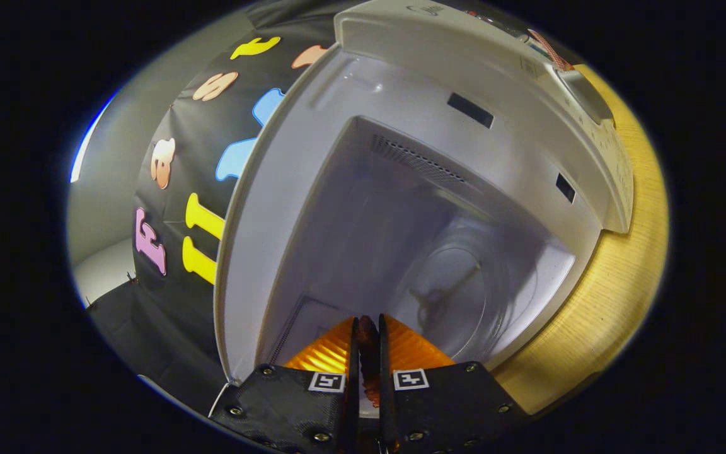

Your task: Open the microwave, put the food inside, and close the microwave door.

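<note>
Gripping a thin reddish-brown strip of food edge-on, the gripper has both fingers pressed against it, nearly together. What kind of food it is cannot be told; its long axis runs along the fingers, toward 12 o'clock into the oven, and its far end pokes just past the fingertips.

Straight ahead stands the open microwave, seen tilted, its cavity mouth facing the gripper. The fingertips sit at the lower threshold of the cavity, near 6 o'clock. Just beyond them, toward 1 o'clock, the round glass turntable lies on the cavity floor with a hub visible through it. A perforated vent strip runs along the inner wall further in at 12 o'clock. Two dark latch slots show on the front frame toward 1 and 2 o'clock, with the control panel beyond them. A wooden tabletop lies at 3 o'clock beside the oven
</note>
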Tool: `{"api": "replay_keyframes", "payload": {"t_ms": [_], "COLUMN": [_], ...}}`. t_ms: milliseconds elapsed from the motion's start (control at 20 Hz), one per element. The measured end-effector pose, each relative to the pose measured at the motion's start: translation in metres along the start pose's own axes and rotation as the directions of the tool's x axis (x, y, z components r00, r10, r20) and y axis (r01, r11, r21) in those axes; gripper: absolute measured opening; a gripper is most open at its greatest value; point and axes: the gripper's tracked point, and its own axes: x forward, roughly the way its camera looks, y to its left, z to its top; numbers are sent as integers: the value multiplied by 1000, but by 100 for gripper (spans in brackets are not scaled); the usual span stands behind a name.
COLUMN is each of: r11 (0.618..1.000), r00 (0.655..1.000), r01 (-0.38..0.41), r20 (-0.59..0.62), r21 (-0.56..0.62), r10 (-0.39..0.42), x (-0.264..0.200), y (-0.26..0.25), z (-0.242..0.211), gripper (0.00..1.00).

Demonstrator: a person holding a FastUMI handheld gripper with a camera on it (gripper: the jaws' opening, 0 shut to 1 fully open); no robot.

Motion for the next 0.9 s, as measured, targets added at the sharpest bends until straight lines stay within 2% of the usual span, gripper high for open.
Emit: {"api": "replay_keyframes", "payload": {"t_ms": [100,400,550,600,650,700,750,850,900], "r11": [1000,997,999,998,998,998,998,994,992], "r00": [1000,999,998,998,998,998,997,995,994], "r01": [25,34,34,43,46,46,51,81,82], "r20": [10,39,47,49,52,52,52,72,83], "r21": [-17,-63,-35,-38,-41,-42,-46,-79,-94], "r10": [-25,-32,-32,-41,-44,-44,-49,-76,-74], "x": [11,30,35,35,37,37,37,40,40], "y": [-6,-8,-10,-14,-17,-17,-18,-28,-27], "z": [-3,-14,-15,-17,-16,-17,-18,-17,-15], "gripper": [13,13,13,19,19,27,27,46,47]}}
